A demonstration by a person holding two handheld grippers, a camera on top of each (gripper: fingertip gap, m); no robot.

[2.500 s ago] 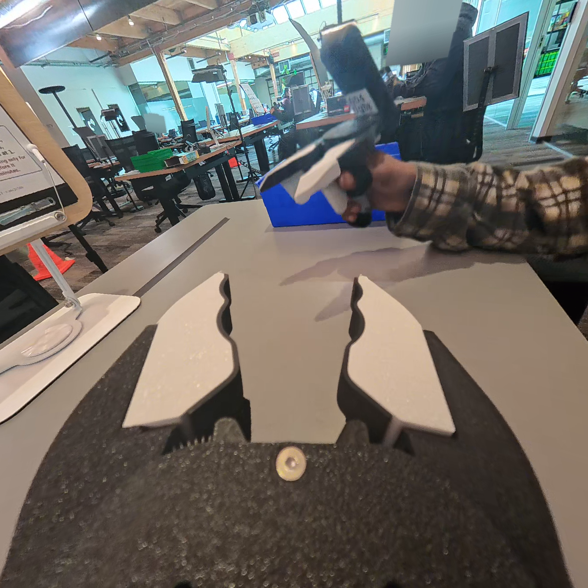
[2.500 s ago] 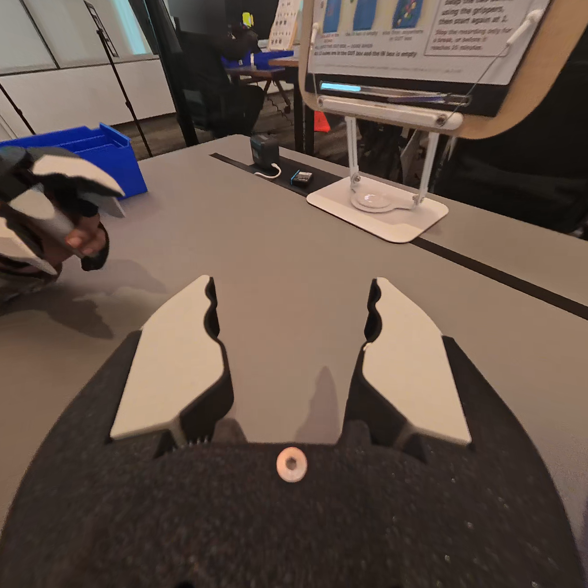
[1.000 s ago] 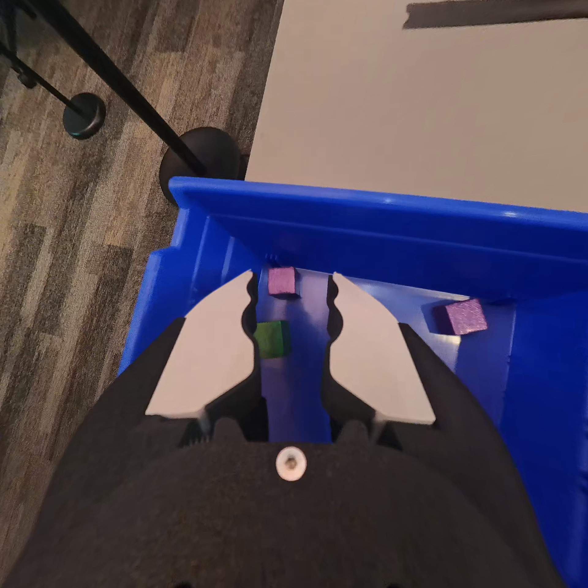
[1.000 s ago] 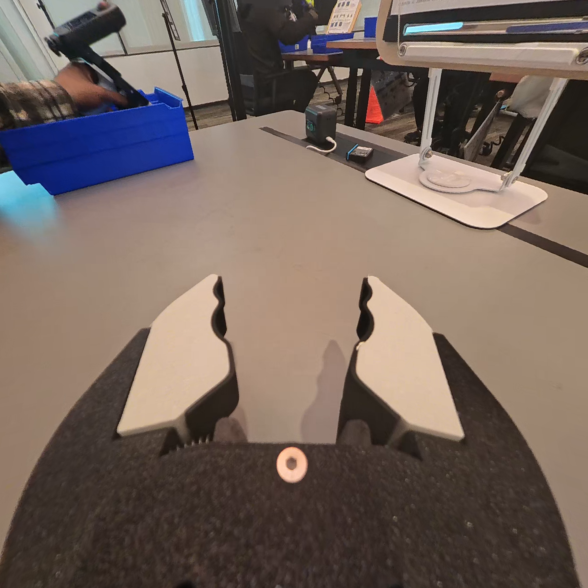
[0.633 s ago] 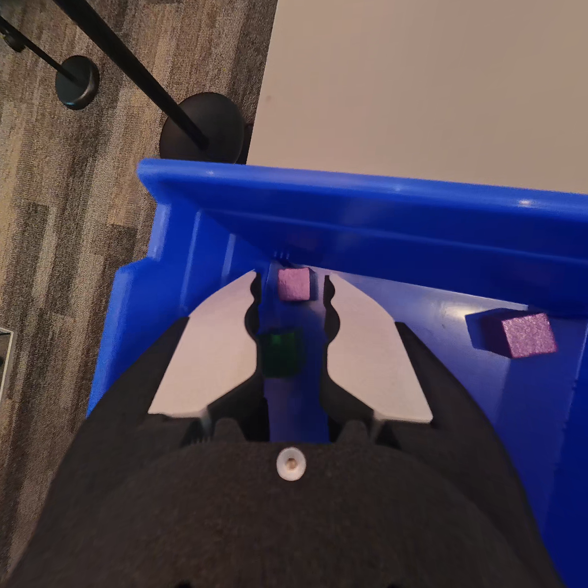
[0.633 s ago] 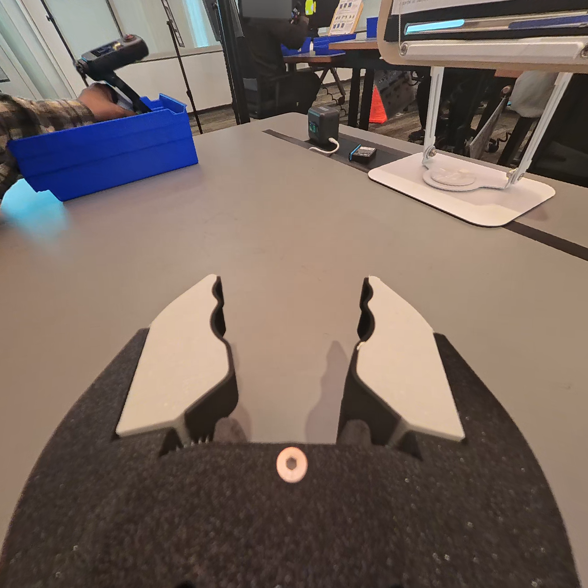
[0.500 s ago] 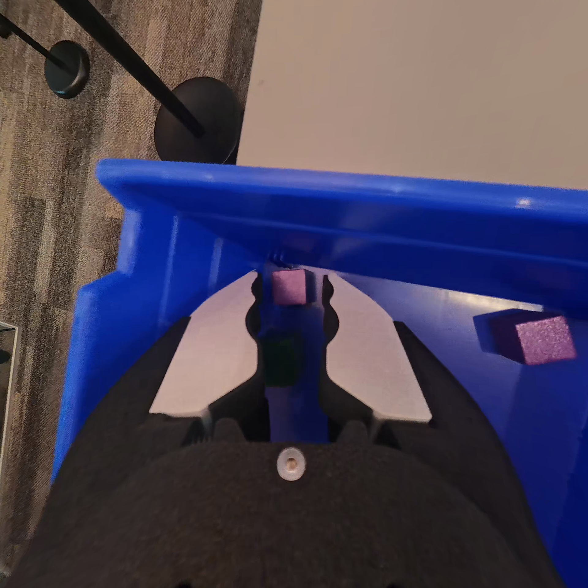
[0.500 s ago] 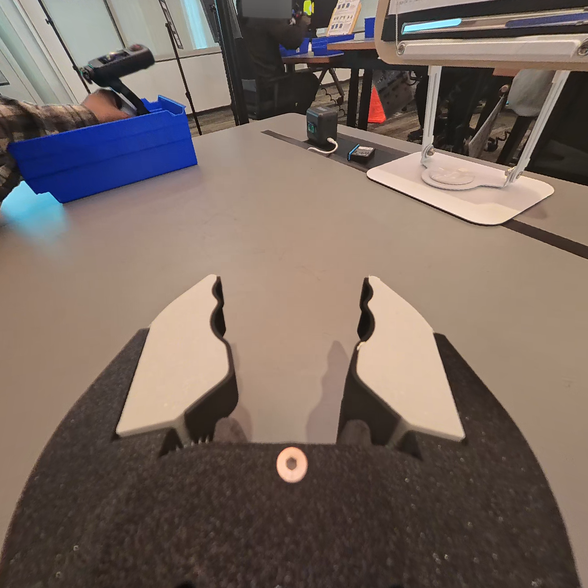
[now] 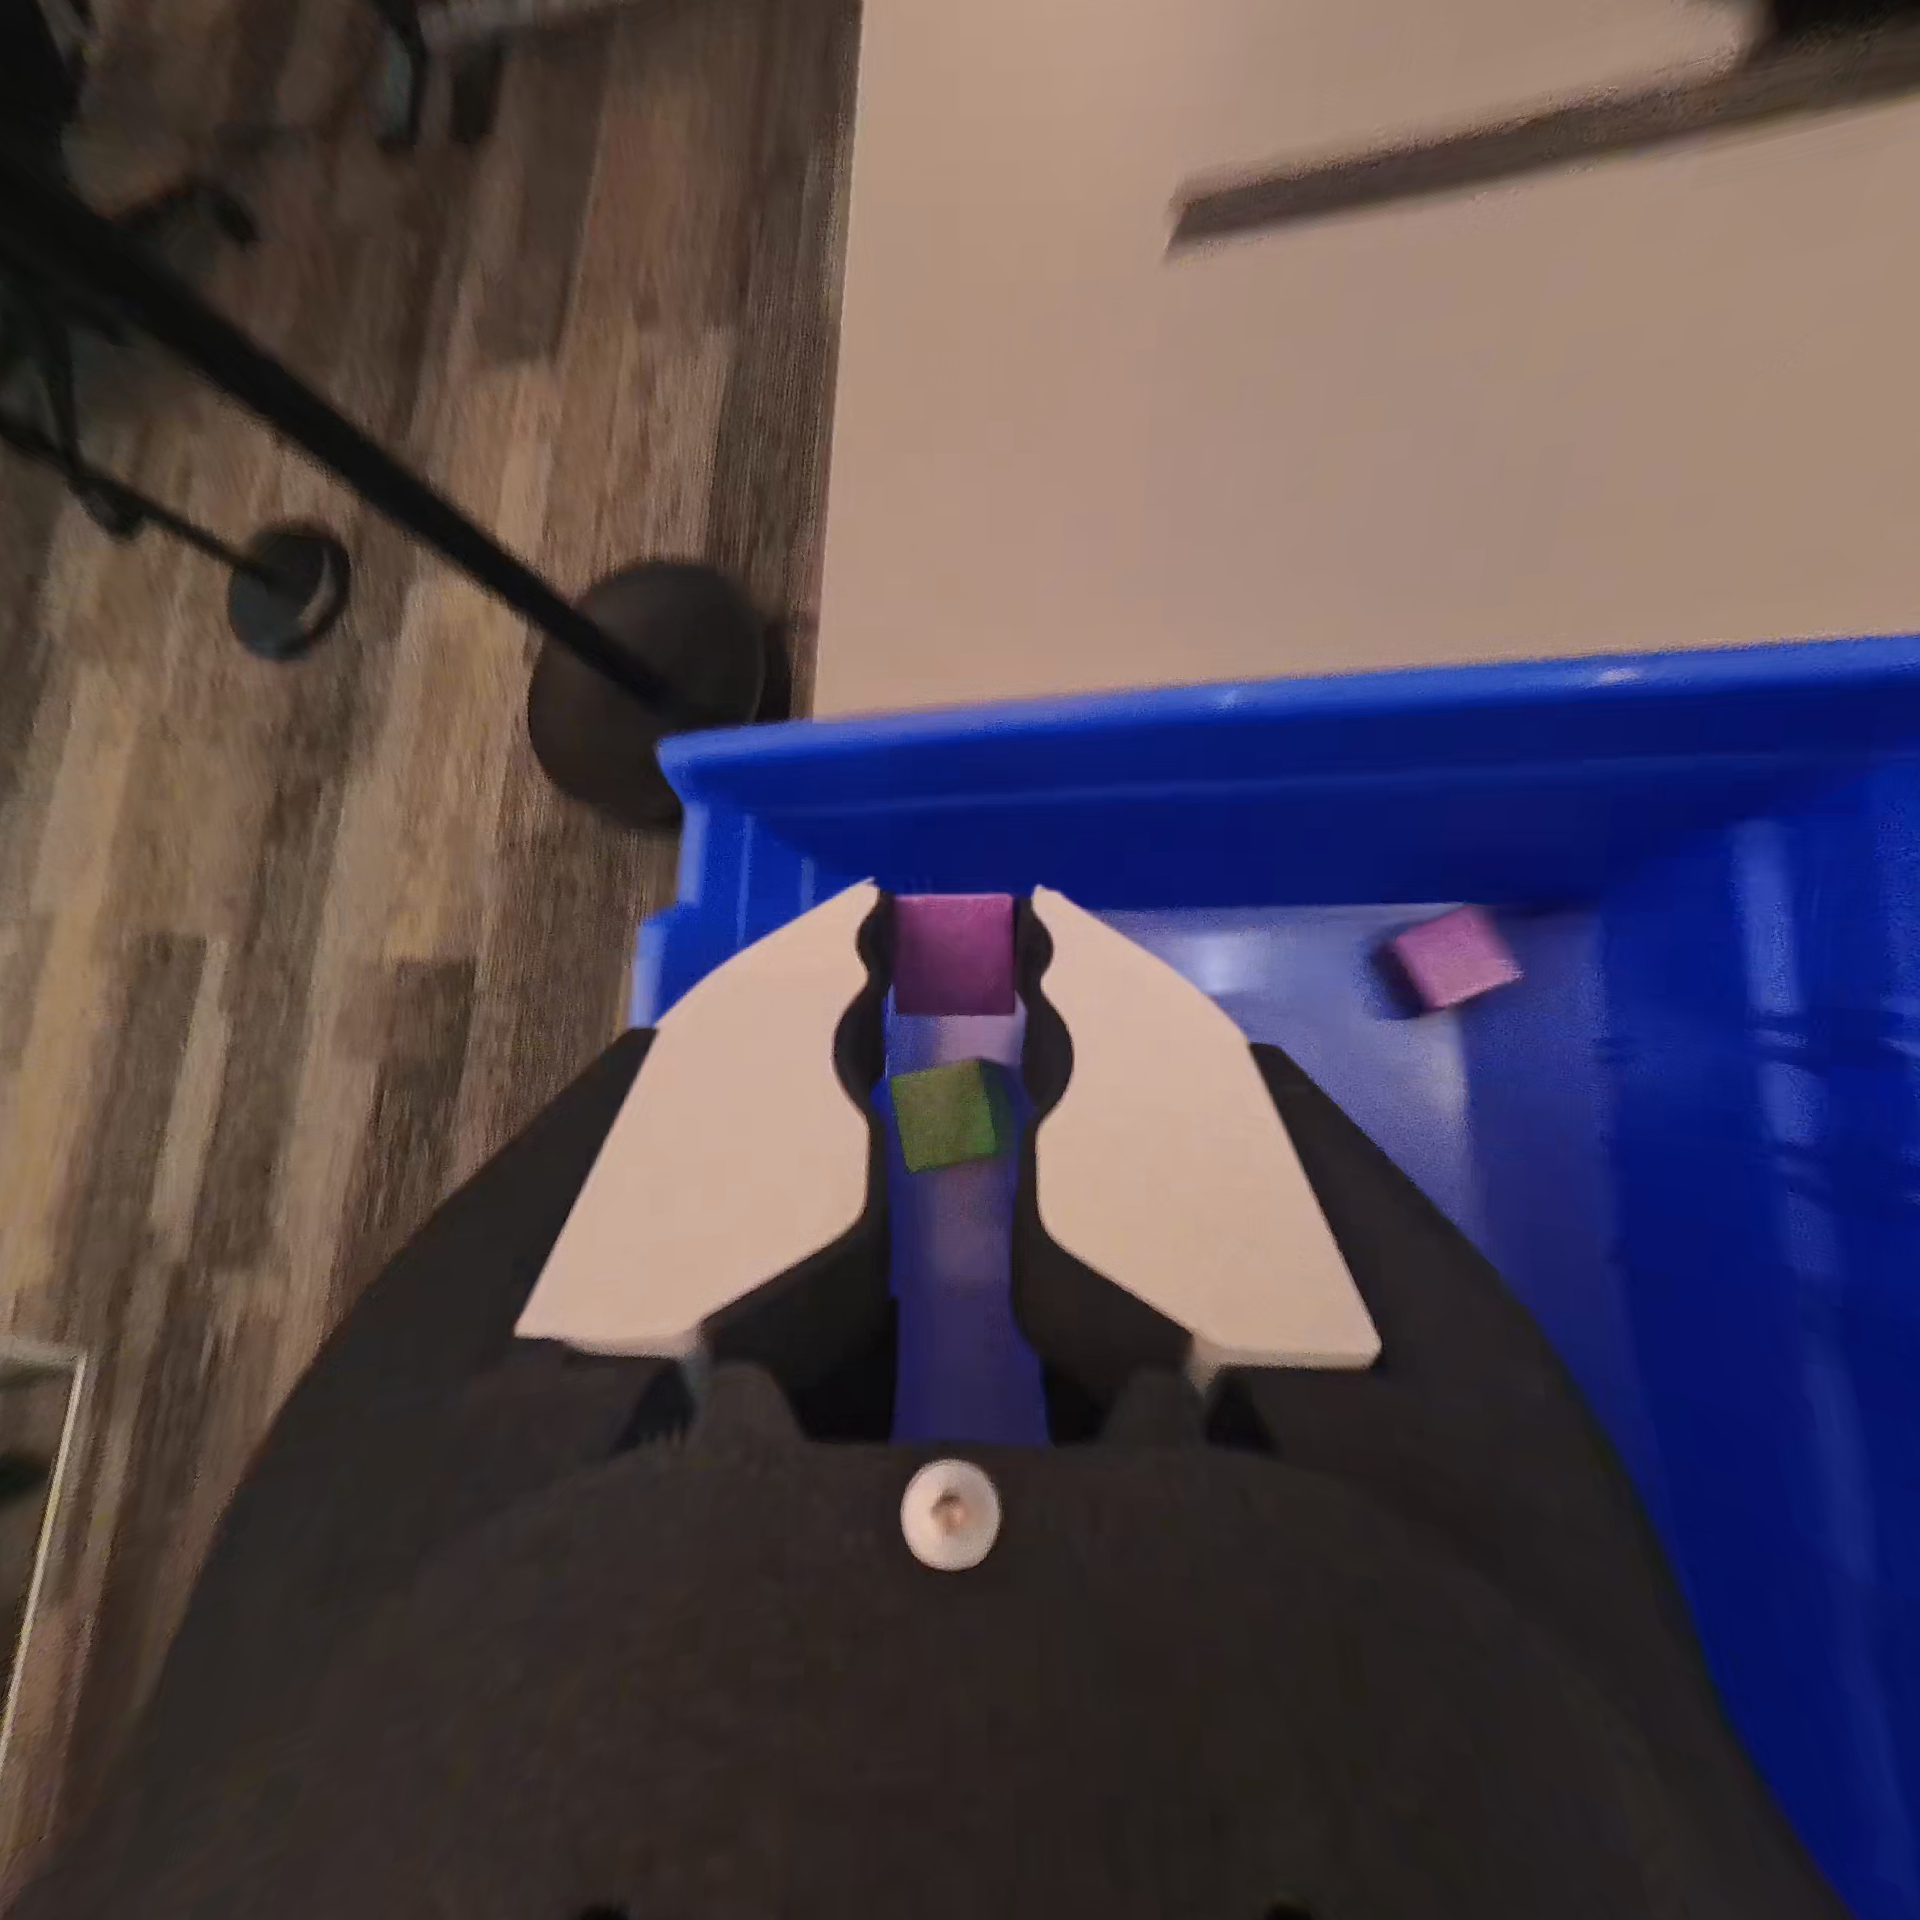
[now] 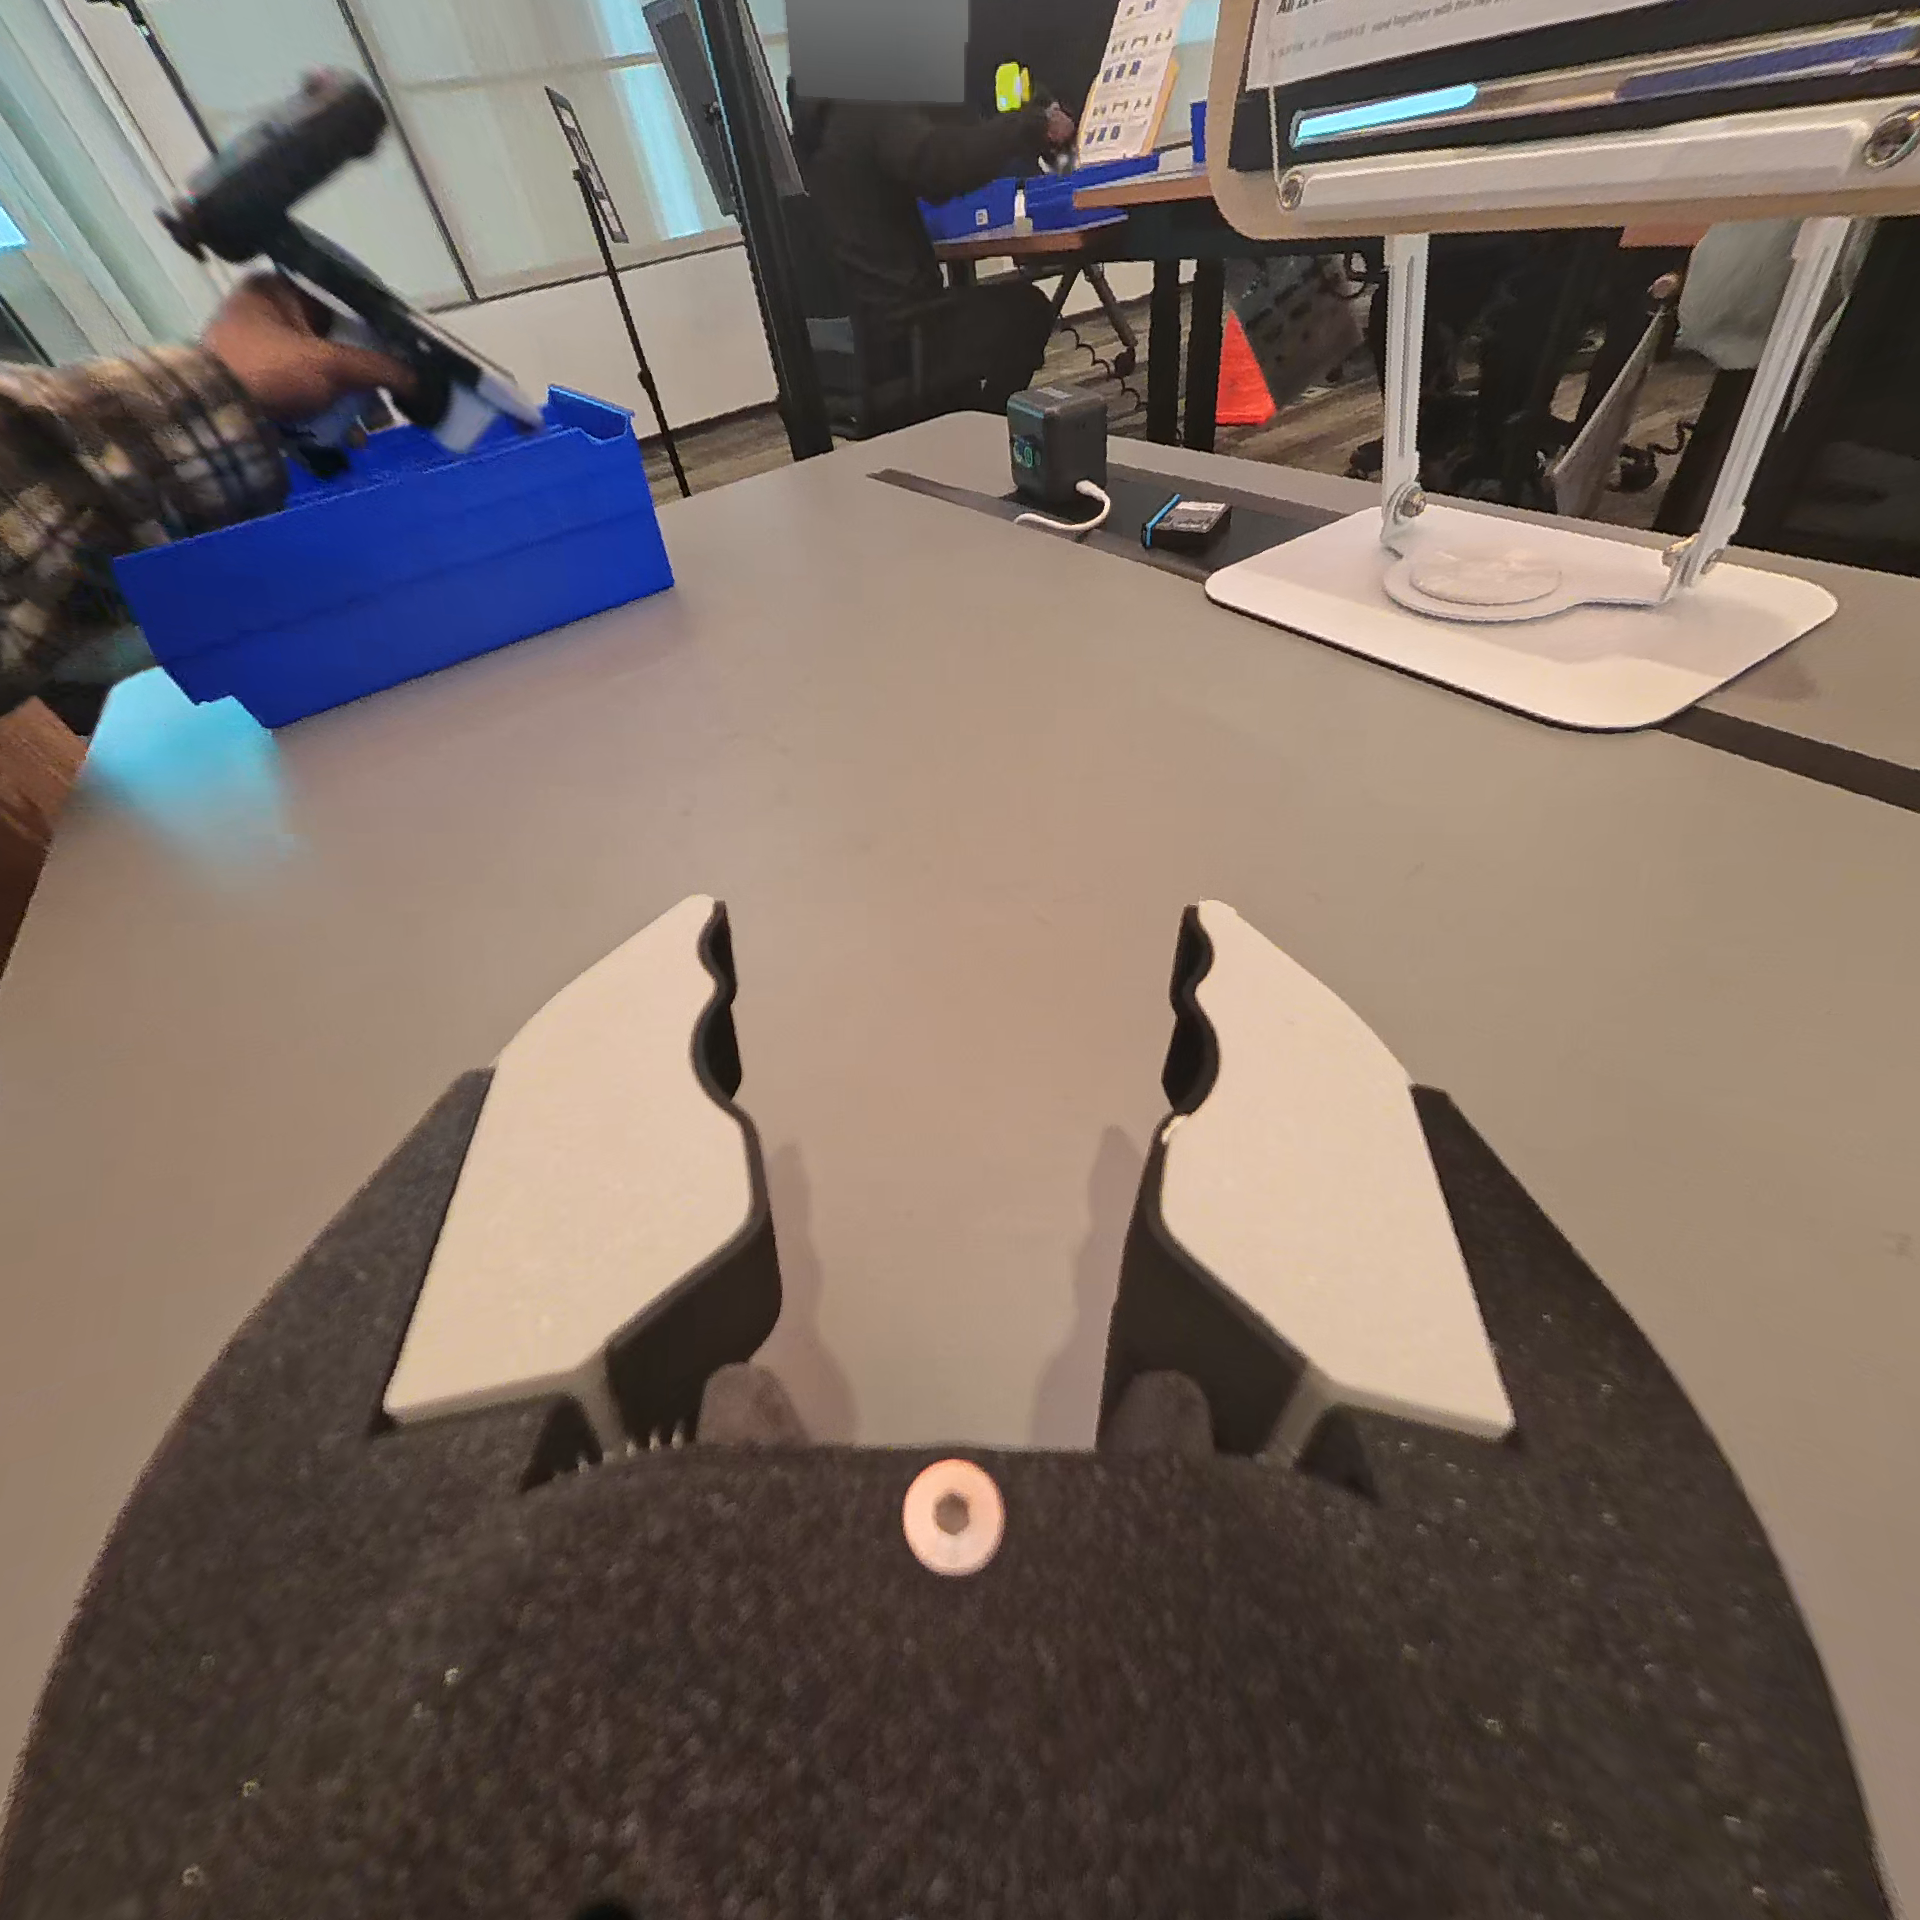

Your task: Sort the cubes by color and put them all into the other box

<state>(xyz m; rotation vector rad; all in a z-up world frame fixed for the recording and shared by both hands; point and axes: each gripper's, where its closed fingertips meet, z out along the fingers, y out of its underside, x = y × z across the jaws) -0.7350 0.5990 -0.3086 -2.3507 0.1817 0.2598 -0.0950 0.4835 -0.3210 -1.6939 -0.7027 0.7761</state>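
Grey surface, blue box at its 10 o'clock corner. Left gripper inside the box, jaws clamped on a purple cube; green cube beneath, second purple cube at 3 o'clock. Right gripper over bare surface, jaws wide apart, holding nothing.

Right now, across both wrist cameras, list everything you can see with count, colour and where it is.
purple cubes: two, purple; one between the left claw's tips, one loose farther right in the box
green cube: one, green, box floor, below the gripped purple one
box: one, blue, table's far left corner
table: one, grey
tablet stand: one, white, table's right side
small devices: two, dark; a charger block and a flat one on the table's black strip
person: one, dark clothes, background desk
left claw: shut on a purple cube
right claw: open, above bare table
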